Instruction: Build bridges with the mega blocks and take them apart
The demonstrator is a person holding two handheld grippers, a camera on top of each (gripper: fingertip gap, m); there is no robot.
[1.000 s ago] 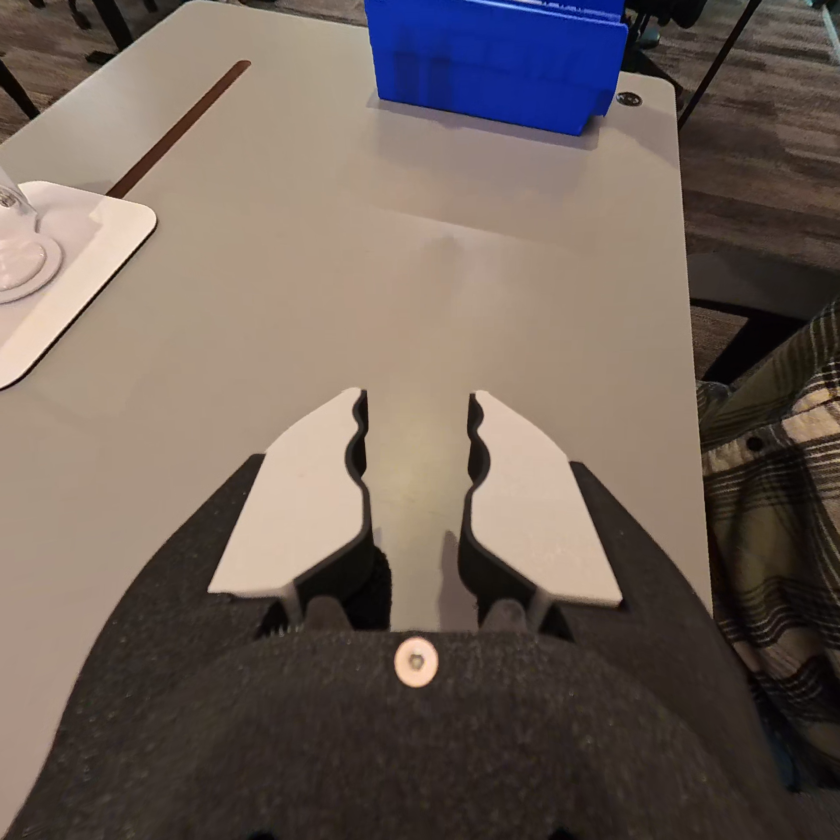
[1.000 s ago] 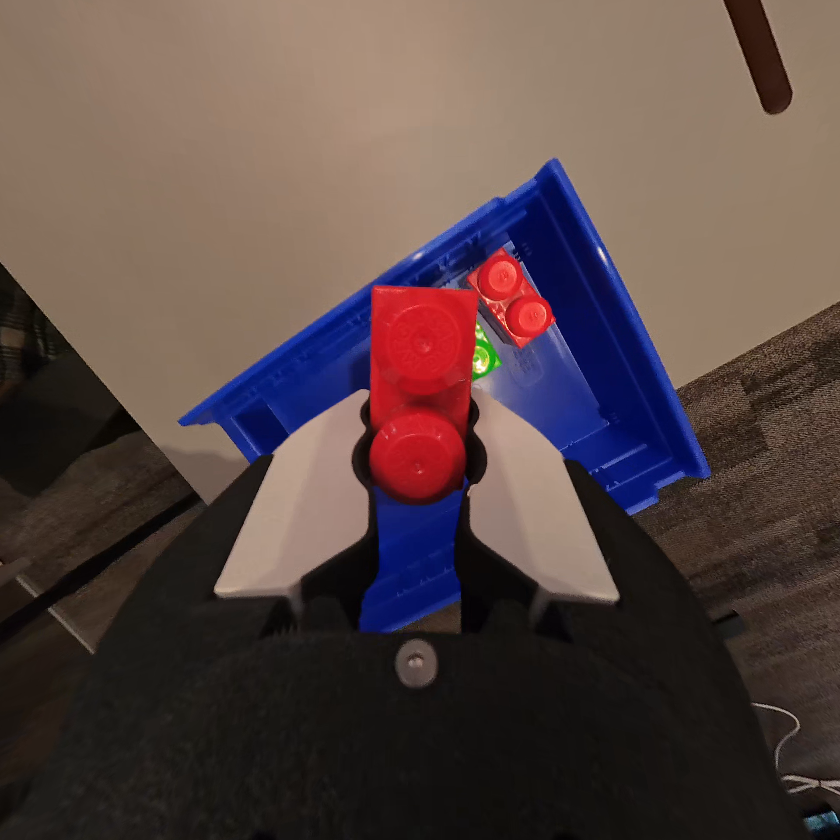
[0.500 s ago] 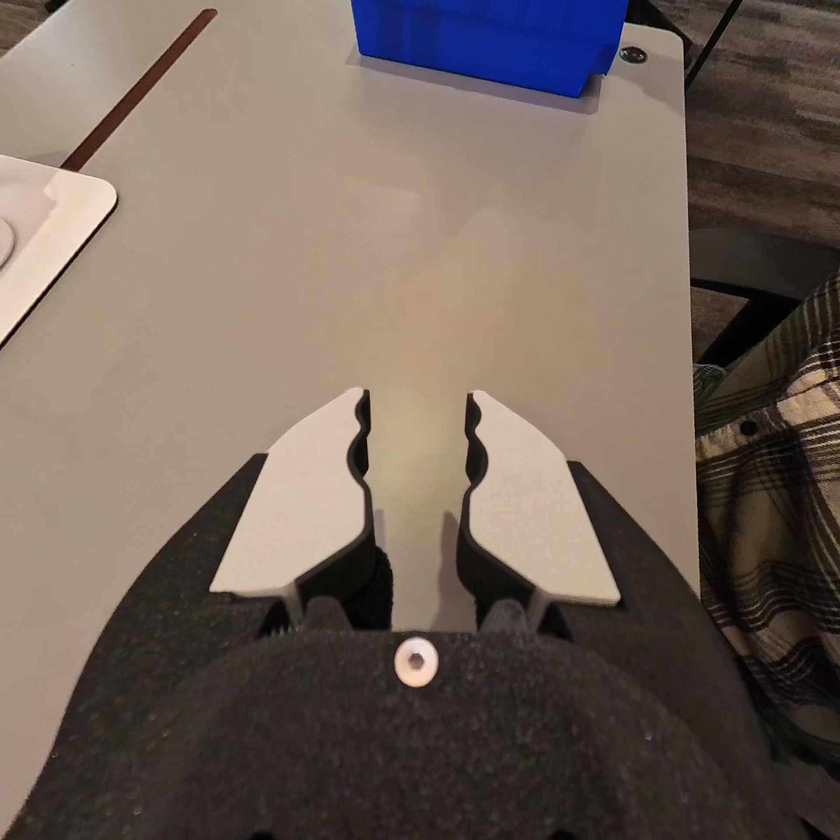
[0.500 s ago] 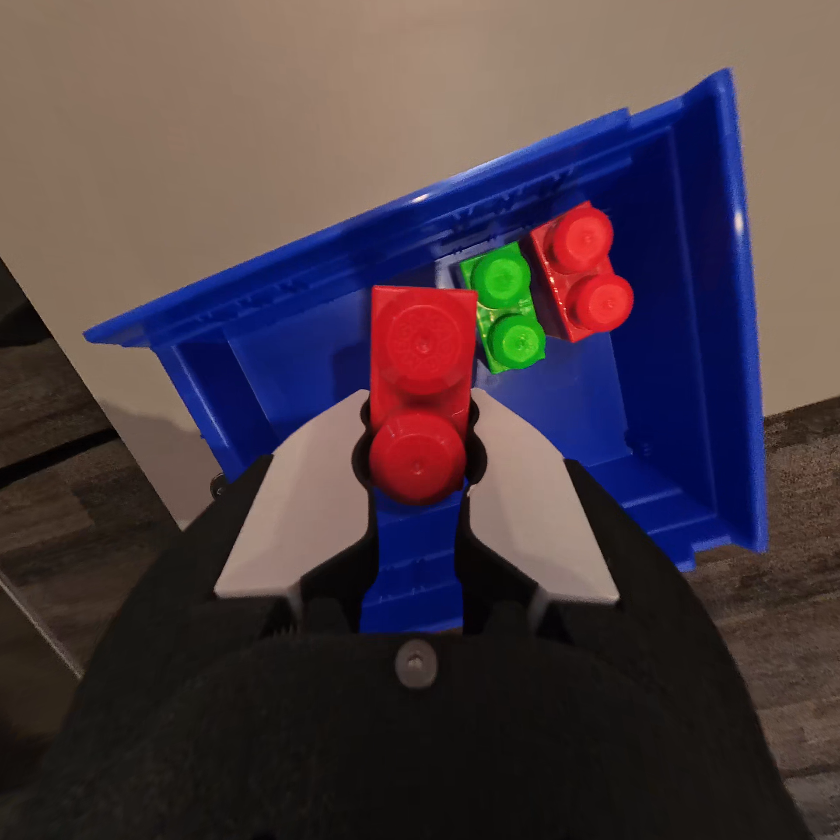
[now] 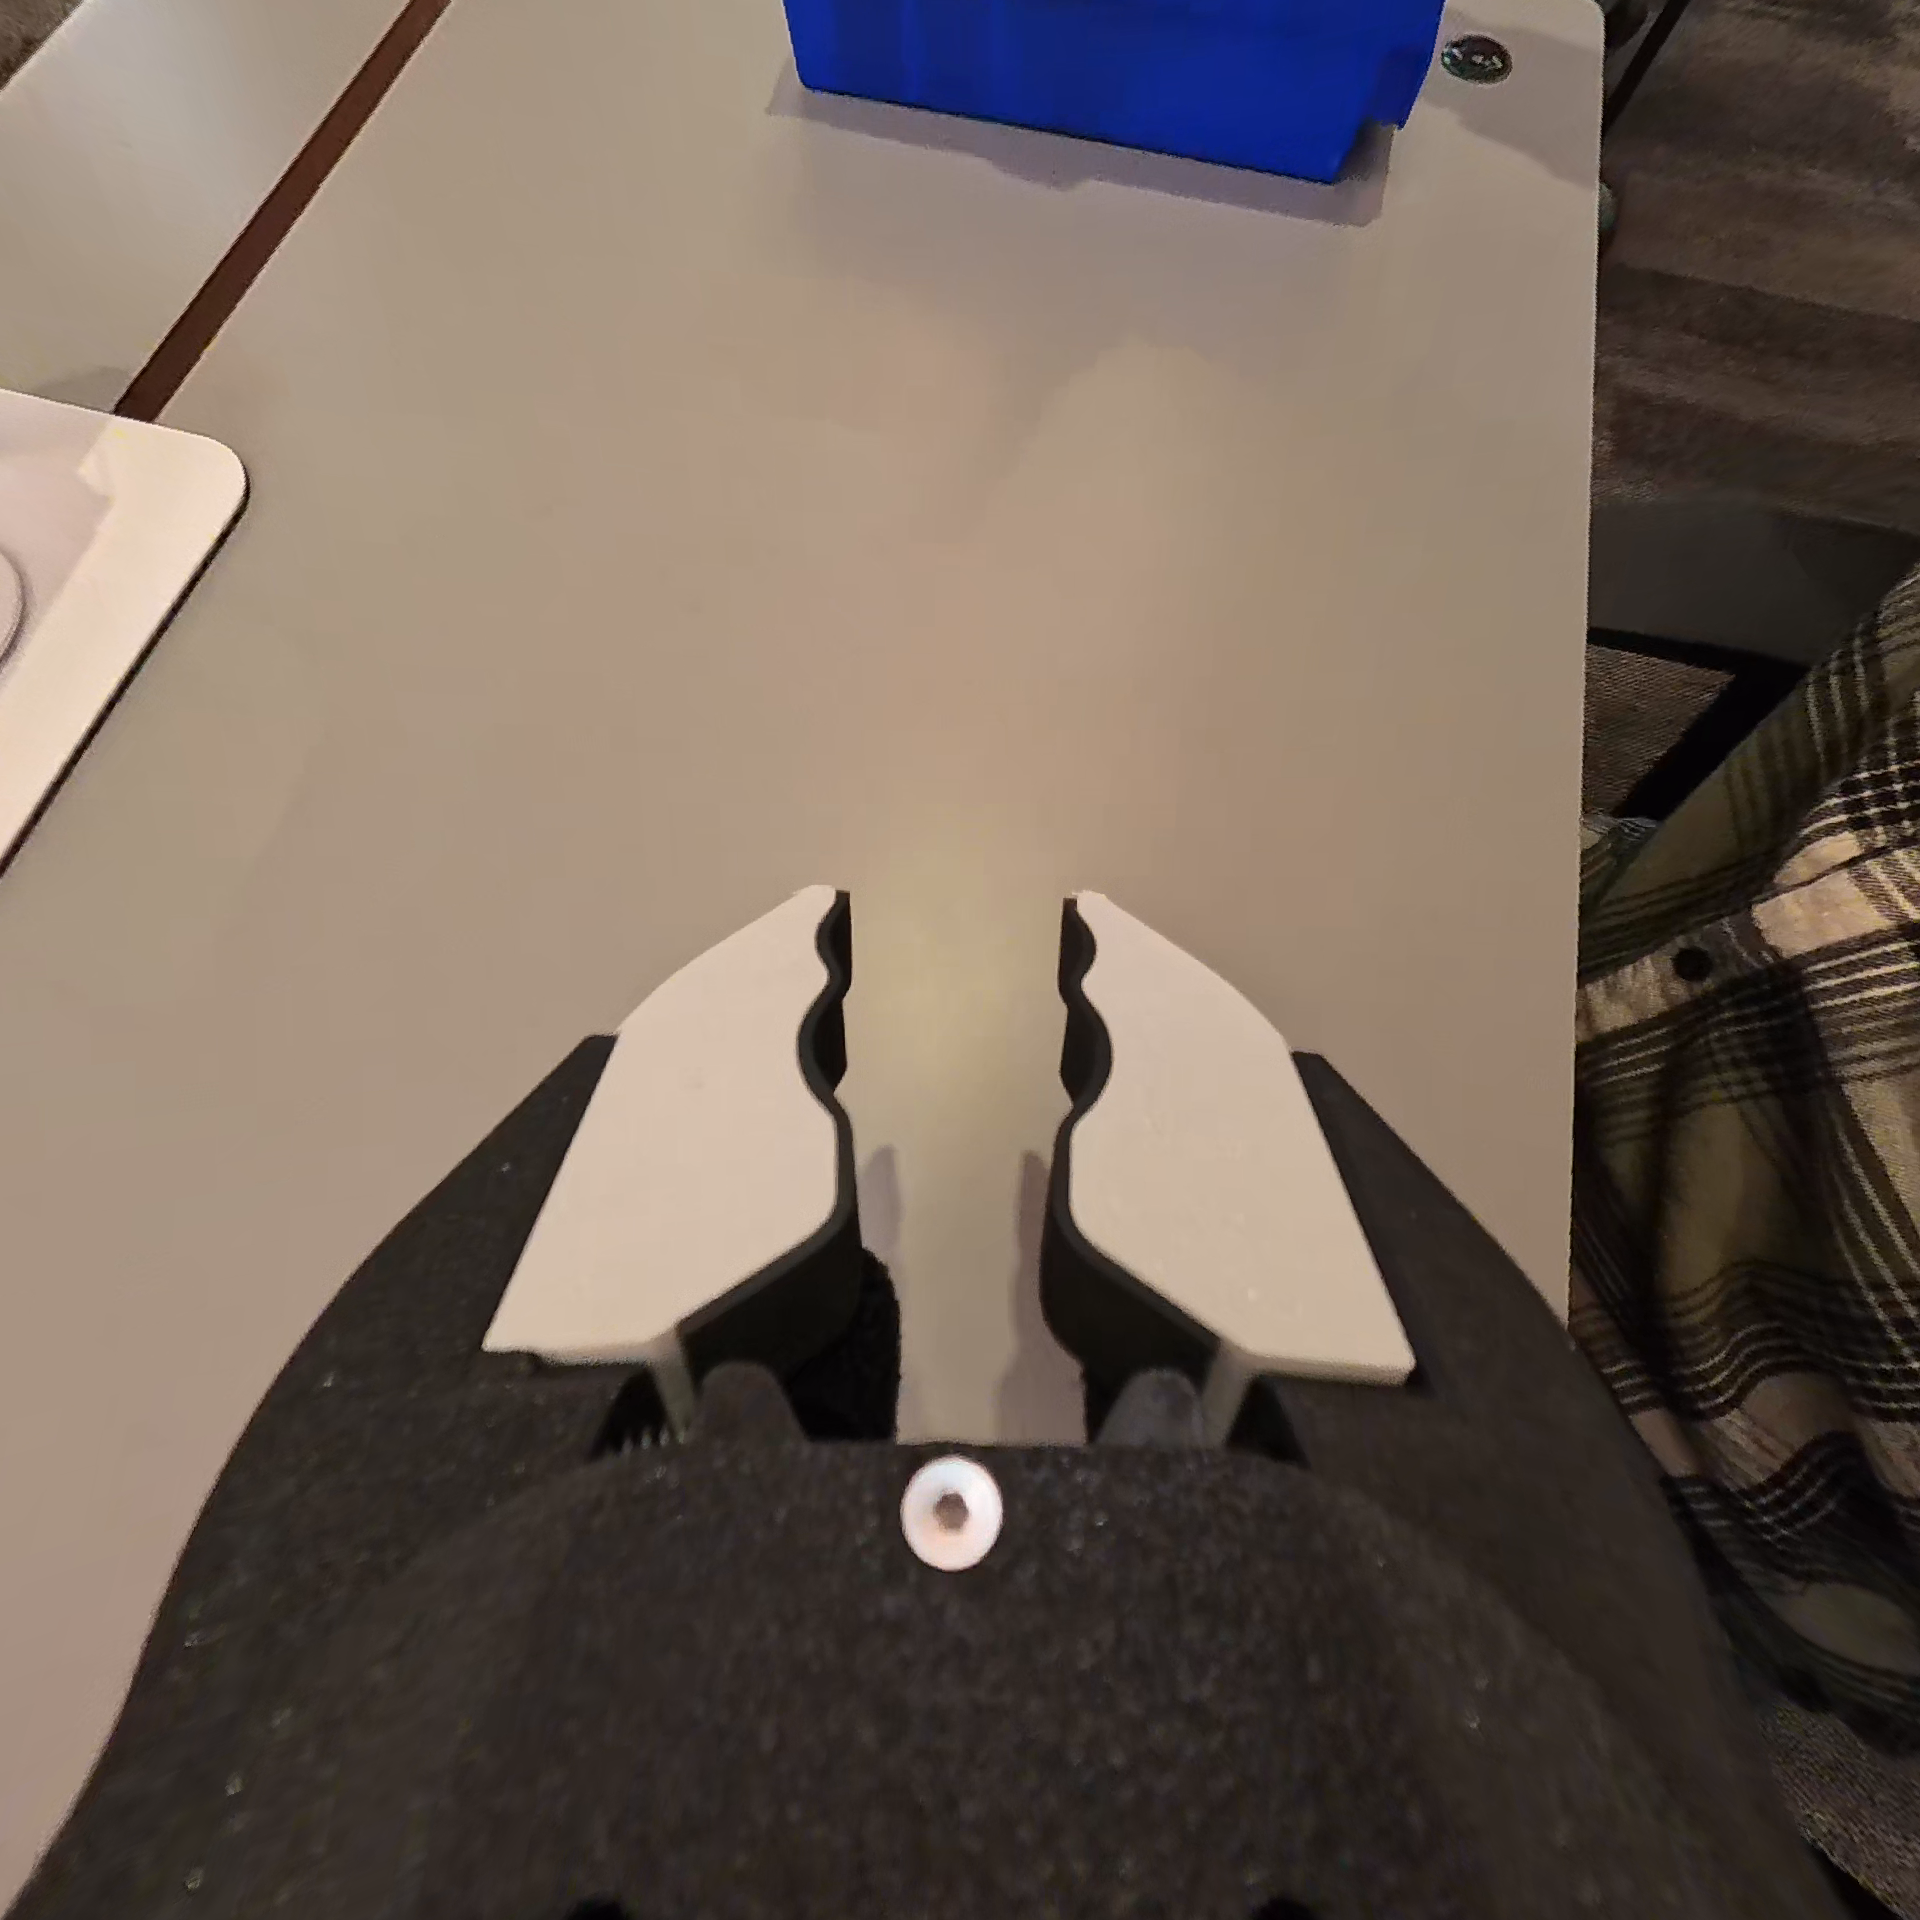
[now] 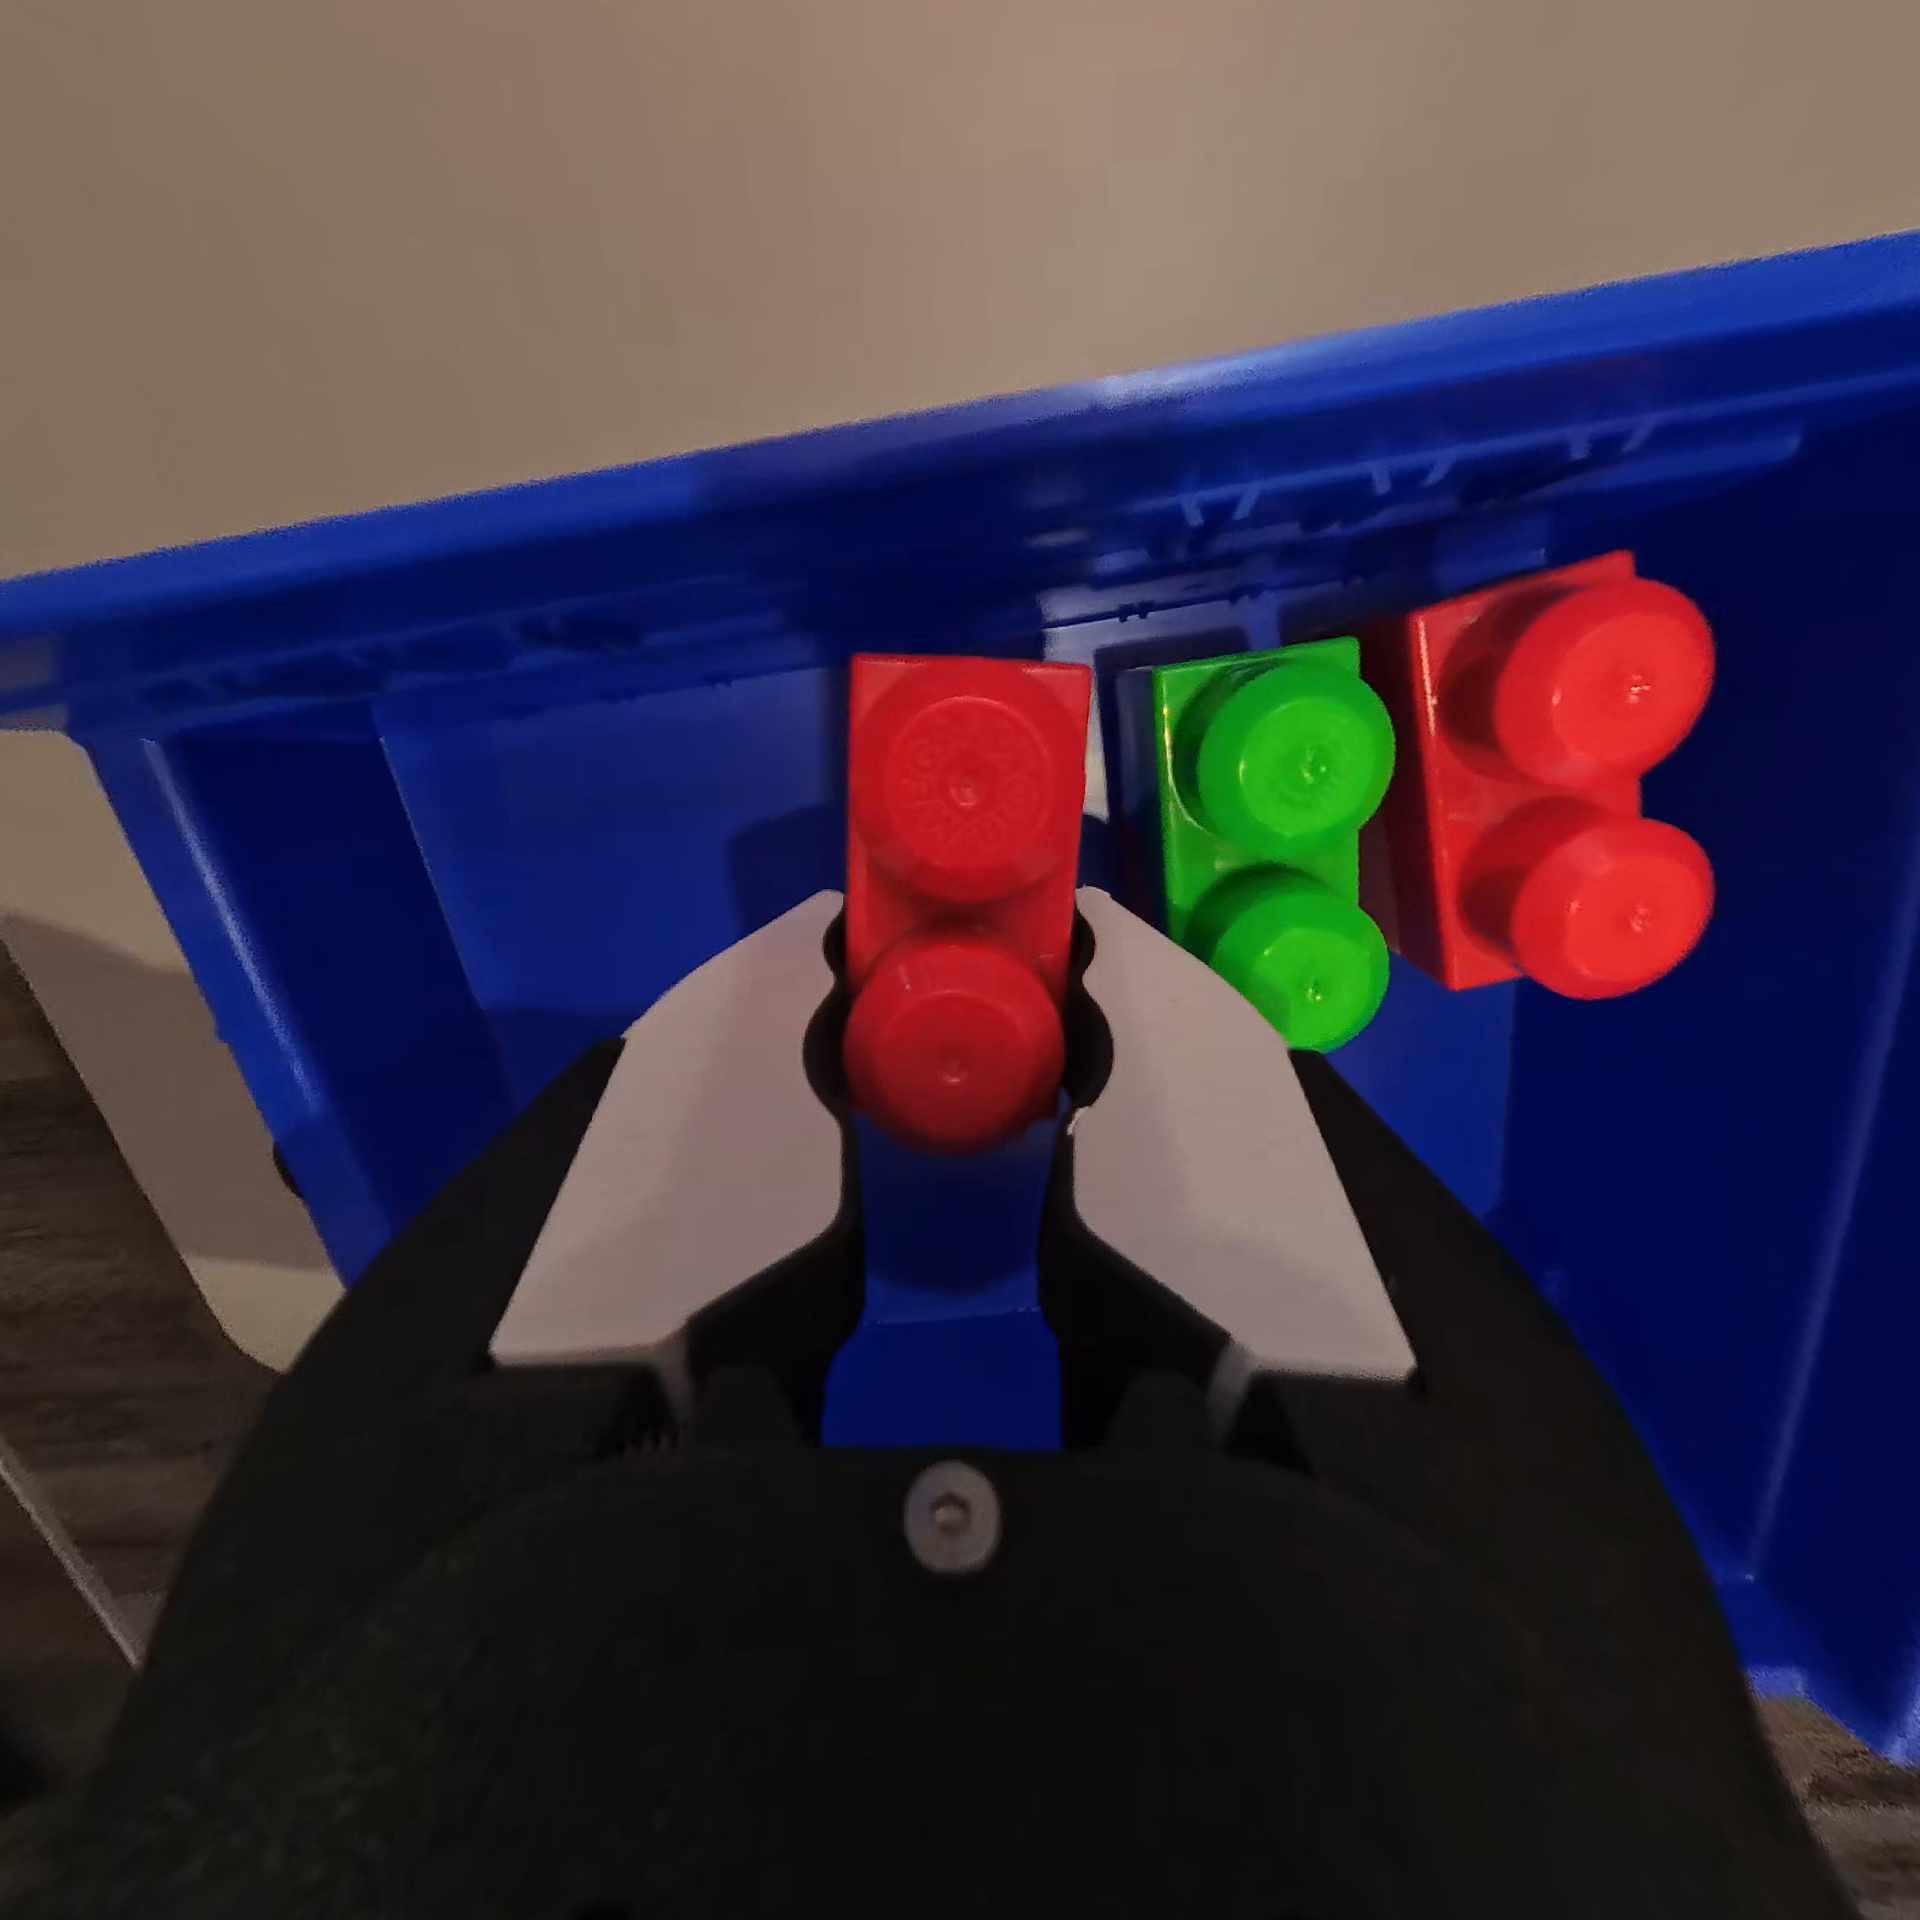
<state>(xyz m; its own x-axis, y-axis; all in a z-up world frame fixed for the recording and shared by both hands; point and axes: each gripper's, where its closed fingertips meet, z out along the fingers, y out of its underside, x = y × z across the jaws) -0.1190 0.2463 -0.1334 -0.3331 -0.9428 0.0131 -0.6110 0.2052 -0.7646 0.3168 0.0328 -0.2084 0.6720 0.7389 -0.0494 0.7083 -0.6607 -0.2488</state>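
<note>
A red two-stud mega block sits clamped between the fingers of my right gripper, held over the inside of the blue bin, its studs facing the camera. Just to its right, on the bin's floor near the far wall, a green two-stud block lies side by side with, and apparently touching, a second red two-stud block. My left gripper hangs above the bare grey table with its jaws parted and nothing between them; from that view the bin stands at the table's far edge, toward the far right corner. A white mat lies at the table's left edge, and a plaid sleeve shows off the right edge.
</note>
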